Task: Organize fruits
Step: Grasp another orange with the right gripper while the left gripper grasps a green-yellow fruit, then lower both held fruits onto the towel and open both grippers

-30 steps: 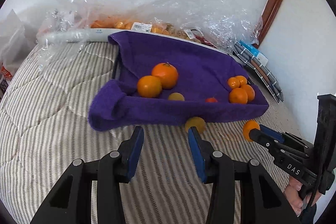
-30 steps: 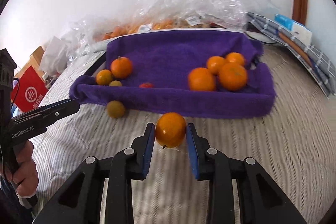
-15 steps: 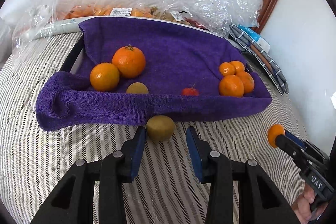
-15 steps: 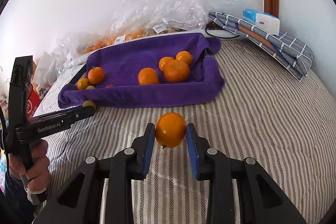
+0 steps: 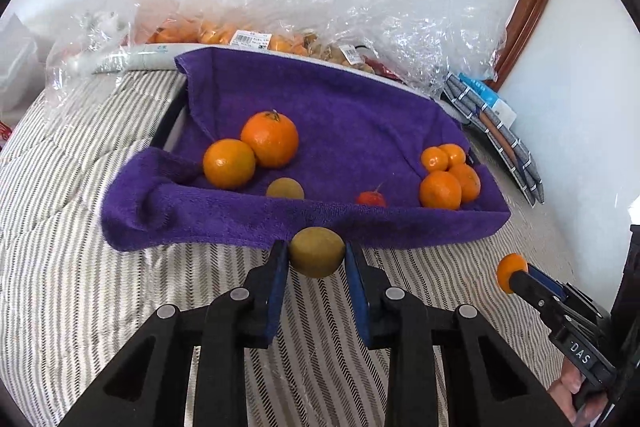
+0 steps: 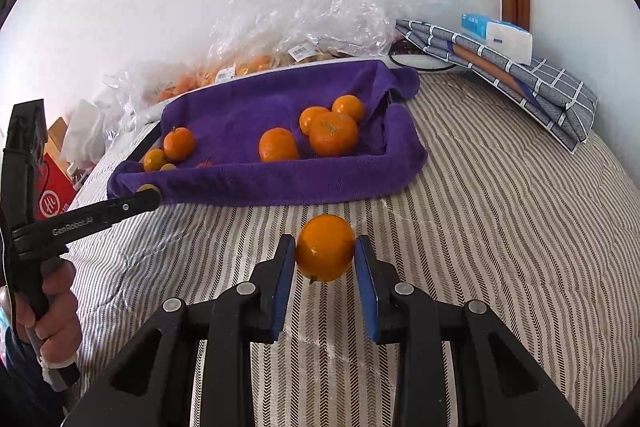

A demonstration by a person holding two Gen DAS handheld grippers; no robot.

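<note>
The little brown-green fruit (image 5: 317, 253) sits on the striped bed cover (image 5: 80, 267), right against the front edge of the purple towel tray (image 5: 400, 227). My left tongs (image 5: 316, 257) have just been closing, and now their blue pads press on both sides of it. My right tongs (image 6: 325, 254) squeeze an orange (image 6: 325, 247) above the cover, in front of the tray. So I think I am at the picking-up step. Next I should lift the brown fruit up over the towel edge and set it by the other brown one (image 5: 285, 189), and put the orange with the oranges (image 5: 444, 175).
</note>
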